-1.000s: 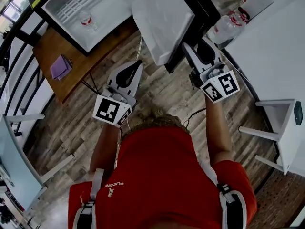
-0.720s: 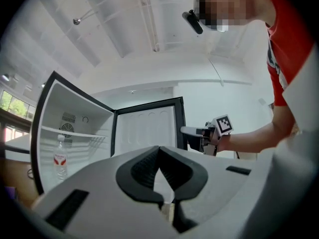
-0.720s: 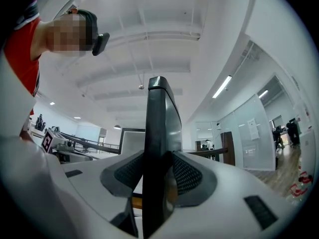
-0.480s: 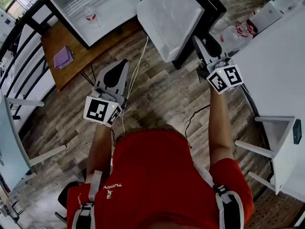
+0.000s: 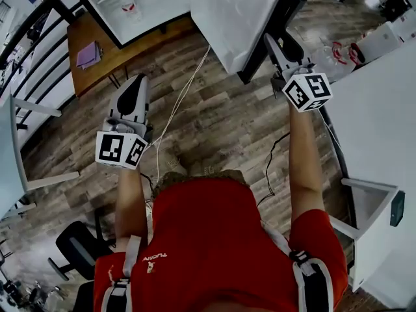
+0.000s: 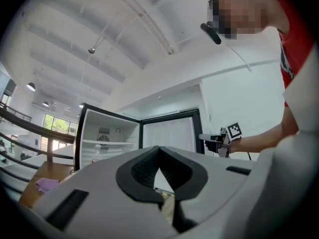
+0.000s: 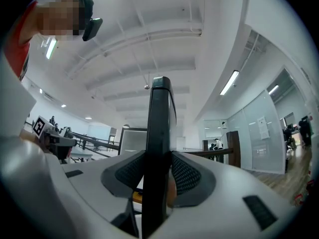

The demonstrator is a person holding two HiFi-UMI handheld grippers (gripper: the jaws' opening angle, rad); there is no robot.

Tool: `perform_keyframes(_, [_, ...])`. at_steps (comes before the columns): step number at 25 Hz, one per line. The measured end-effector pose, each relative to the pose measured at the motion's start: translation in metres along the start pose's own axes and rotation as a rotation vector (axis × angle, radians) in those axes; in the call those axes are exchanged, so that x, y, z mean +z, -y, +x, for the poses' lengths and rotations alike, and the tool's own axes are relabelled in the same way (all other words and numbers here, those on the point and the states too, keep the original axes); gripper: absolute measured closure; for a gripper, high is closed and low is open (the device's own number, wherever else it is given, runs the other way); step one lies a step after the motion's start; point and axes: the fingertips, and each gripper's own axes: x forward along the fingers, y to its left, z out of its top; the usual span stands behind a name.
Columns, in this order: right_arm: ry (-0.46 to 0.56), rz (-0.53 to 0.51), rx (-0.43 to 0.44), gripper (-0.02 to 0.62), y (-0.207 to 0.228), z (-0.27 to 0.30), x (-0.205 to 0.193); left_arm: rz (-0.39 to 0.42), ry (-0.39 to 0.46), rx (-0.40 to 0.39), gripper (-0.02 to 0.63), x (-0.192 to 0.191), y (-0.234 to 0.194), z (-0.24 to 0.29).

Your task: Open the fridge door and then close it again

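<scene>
The fridge (image 5: 140, 2) stands open, its white inside and shelves showing in the head view. Its white-lined door (image 5: 234, 18) swings out towards me. My right gripper (image 5: 274, 44) is at the door's free black edge. In the right gripper view that dark edge (image 7: 159, 113) runs upright between the jaws, and both pads press on it at my right gripper (image 7: 158, 176). My left gripper (image 5: 133, 86) hangs over the wooden floor, left of the door and apart from it. In its own view my left gripper (image 6: 159, 171) is shut with nothing in it, facing the open fridge (image 6: 107, 138).
A wooden table (image 5: 123, 51) with a purple notebook (image 5: 88, 54) stands in front of the fridge at the left. A white table (image 5: 383, 109) fills the right side, with water bottles (image 5: 344, 51) beyond it. A white cable (image 5: 175, 109) trails across the floor. A black chair (image 5: 78, 249) sits behind me at the left.
My left gripper has swung out to the left, away from the door, and turned. The right gripper has stayed at the door's edge as the door moved.
</scene>
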Motion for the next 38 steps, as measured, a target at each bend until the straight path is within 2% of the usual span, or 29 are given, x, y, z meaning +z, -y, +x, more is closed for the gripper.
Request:
perform_keyframes(5, [0.008,0.01,-0.006,0.419,0.024,-0.016,0.008,0.01,-0.011,0.03,0.597,0.004,0.016,-0.006])
perform_keyframes(14, [0.044,0.037,-0.048,0.419,0.02,-0.016,0.009,0.018,-0.013,0.025,0.597,0.008,0.005,-0.006])
perform_keyframes(24, [0.007,0.003,-0.022,0.417,-0.023,-0.002,0.009,0.008,-0.012,0.009,0.597,0.007,-0.011,-0.01])
perform_keyframes(31, [-0.005,-0.031,0.039,0.404,-0.079,0.018,0.008,0.002,-0.011,0.002,0.597,0.005,-0.028,-0.022])
perform_keyframes(38, [-0.013,-0.06,0.051,0.373,-0.127,0.047,0.006,0.003,-0.005,0.008,0.597,0.007,-0.051,-0.036])
